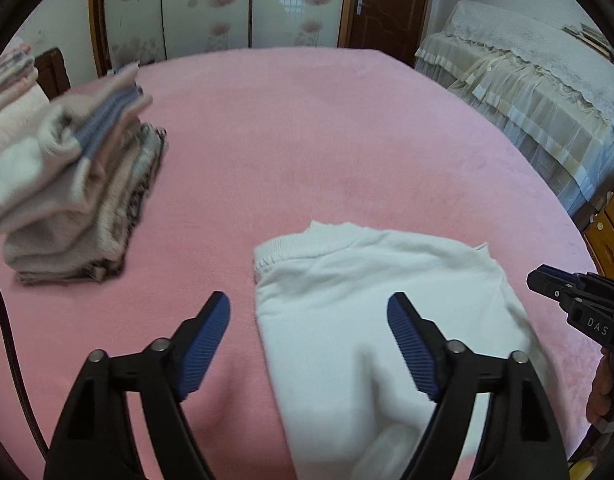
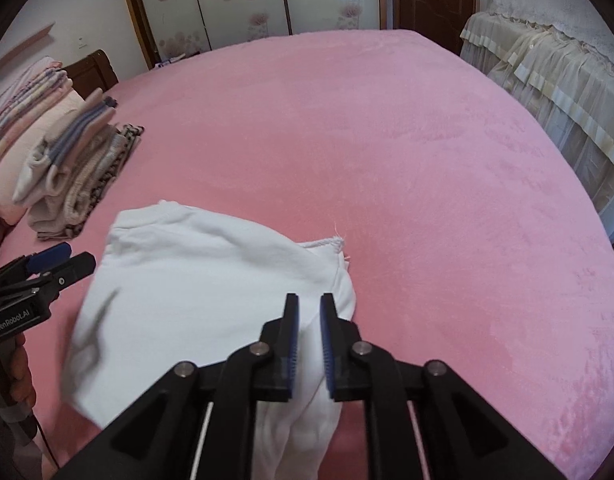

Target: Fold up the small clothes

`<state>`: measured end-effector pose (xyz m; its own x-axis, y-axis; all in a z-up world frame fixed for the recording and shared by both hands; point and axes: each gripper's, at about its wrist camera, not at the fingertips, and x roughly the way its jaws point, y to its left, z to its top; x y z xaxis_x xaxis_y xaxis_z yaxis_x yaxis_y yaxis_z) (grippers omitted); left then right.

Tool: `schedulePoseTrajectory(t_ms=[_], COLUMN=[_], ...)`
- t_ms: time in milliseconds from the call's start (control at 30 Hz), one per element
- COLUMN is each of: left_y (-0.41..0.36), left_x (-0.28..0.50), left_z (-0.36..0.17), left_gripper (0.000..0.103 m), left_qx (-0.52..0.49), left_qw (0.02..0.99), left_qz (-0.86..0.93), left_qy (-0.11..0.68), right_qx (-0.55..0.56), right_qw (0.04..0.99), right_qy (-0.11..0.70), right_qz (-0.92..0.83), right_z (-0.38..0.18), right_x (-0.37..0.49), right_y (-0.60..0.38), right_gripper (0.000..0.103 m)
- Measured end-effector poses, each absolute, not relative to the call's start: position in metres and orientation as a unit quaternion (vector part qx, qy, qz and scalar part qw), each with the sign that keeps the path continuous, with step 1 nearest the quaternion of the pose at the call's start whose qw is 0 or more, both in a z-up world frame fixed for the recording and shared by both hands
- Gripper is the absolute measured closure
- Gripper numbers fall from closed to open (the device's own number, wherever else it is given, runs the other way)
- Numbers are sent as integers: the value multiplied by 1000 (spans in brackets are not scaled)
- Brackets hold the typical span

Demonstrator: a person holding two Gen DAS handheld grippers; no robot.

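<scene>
A white garment (image 1: 367,292) (image 2: 195,280) lies partly folded on the pink bed cover (image 1: 307,140), ribbed collar toward the far side. My left gripper (image 1: 309,304) hovers over its left part, jaws wide open, nothing between the blue pads (image 1: 205,344). My right gripper (image 2: 309,300) is above the garment's right edge with its pads a narrow gap apart; the cloth shows below the gap and is not pinched. Each gripper also shows at the edge of the other's view: right gripper (image 1: 547,284), left gripper (image 2: 73,258).
A stack of folded clothes (image 1: 75,184) (image 2: 75,172) stands at the bed's left side, with folded bedding (image 2: 27,100) behind it. Lace-covered furniture (image 1: 527,92) and a wooden cabinet (image 1: 611,224) line the right. Bare pink cover stretches beyond the garment.
</scene>
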<state>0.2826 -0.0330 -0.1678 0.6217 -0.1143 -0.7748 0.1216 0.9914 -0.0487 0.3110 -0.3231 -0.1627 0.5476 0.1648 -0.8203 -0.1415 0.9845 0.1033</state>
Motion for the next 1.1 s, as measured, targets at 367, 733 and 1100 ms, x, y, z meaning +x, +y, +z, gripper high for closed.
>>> schedulePoseTrajectory(t_ms=[367,733,1100], left_y=[-5,-10,-12], left_x=[225,204,241], left_z=[-107,-117,-205], left_gripper=[5,5,5], left_qx=[-28,-20,-88], left_qw=[919,918,863], left_qz=[-68,-71,-85], left_qy=[387,391,491], right_qx=[20,29,67], right_qw=[907,910,856], right_qy=[414,403,501], right_qz=[78,93,107], right_z=[-103,-103,-190], right_x=[252,232,263], right_y=[-338,-337,-334], right_gripper=[34,33,33])
